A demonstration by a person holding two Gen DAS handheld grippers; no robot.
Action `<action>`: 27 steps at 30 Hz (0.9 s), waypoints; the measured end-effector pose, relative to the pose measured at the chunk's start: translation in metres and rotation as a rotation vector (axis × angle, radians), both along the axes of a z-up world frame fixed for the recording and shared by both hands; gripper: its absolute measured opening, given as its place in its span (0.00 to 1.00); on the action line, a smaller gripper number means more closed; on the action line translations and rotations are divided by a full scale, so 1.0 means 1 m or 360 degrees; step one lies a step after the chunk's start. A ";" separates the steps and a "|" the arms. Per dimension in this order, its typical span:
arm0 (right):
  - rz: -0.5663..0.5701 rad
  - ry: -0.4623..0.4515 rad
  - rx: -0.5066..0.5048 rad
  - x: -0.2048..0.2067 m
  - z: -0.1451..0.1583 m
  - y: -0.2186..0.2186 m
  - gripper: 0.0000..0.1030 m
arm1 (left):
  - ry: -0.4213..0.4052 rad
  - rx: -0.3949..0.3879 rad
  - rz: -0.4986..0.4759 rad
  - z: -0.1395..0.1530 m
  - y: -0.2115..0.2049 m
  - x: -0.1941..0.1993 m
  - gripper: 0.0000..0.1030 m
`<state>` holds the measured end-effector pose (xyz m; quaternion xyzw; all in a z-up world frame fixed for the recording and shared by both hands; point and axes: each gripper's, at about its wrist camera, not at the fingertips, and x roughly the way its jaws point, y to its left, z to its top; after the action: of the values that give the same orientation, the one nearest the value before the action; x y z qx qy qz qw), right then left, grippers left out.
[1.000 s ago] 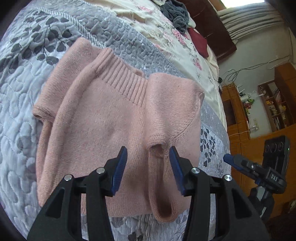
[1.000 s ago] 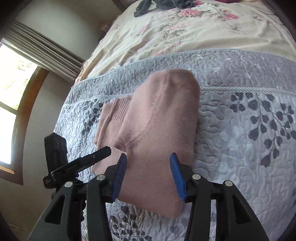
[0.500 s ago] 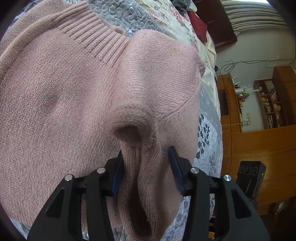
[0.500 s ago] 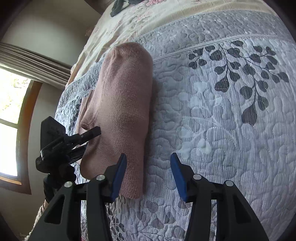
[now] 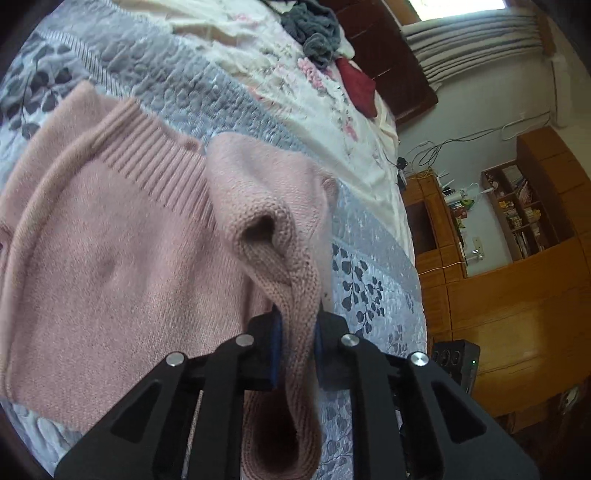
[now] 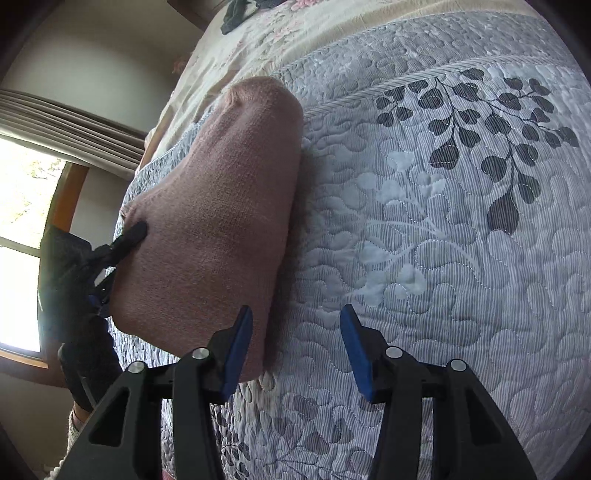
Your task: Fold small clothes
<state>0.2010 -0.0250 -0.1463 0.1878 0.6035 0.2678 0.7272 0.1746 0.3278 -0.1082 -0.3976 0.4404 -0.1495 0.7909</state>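
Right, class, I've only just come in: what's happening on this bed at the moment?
A person is folding a small pink knitted sweater on a grey leaf-patterned quilt, using two handheld claws. The left claw is shut on the sweater's sleeve cuff, lifting it off the body. The right claw hangs open beside the sweater's edge, holding nothing.

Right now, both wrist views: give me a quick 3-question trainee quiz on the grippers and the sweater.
1. True or false: the left gripper is shut on a fold of the pink sweater.
2. The right gripper is: A) shut on the sweater, B) open above the quilt, C) out of view.
3. Fill in: the dark red cloth lies near a heap of ____ clothes.

Key: 1 true; 2 B; 3 grey.
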 end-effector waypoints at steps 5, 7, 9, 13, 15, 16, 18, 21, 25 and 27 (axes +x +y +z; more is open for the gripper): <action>0.0072 -0.0030 0.0032 -0.002 0.010 0.026 0.50 | -0.0076 0.0113 0.0058 0.029 0.049 -0.013 0.11; 0.0116 -0.0038 0.0047 -0.005 0.013 0.041 0.51 | -0.0056 0.0169 0.0093 0.029 0.073 -0.018 0.11; 0.0158 -0.0039 0.0069 -0.008 0.014 0.056 0.53 | -0.0027 0.0175 0.0118 0.022 0.096 -0.025 0.11; 0.0232 -0.0011 0.0140 -0.014 0.012 0.086 0.61 | -0.0009 0.0221 0.0151 0.007 0.127 -0.044 0.11; 0.0259 0.0011 0.0169 -0.018 0.010 0.101 0.67 | 0.0013 0.0226 0.0174 -0.006 0.139 -0.052 0.11; 0.0271 0.0024 0.0163 -0.019 0.007 0.108 0.70 | 0.0029 0.0237 0.0182 -0.013 0.142 -0.055 0.11; 0.0288 0.0052 0.0143 -0.020 0.000 0.120 0.72 | 0.0084 0.0227 0.0173 -0.031 0.146 -0.058 0.11; 0.0301 0.0089 0.0107 -0.022 -0.011 0.133 0.71 | 0.0115 0.0195 0.0144 -0.050 0.144 -0.059 0.11; 0.0323 0.0077 -0.0017 -0.026 -0.022 0.142 0.44 | 0.0107 0.0187 0.0118 -0.060 0.136 -0.056 0.11; 0.0335 0.0060 -0.0083 -0.028 -0.026 0.141 0.32 | 0.0130 0.0206 0.0091 -0.064 0.133 -0.053 0.12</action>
<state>0.1730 0.1157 -0.1723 0.1094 0.6402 0.3235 0.6882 0.1218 0.4609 -0.1726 -0.3637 0.4694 -0.0817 0.8004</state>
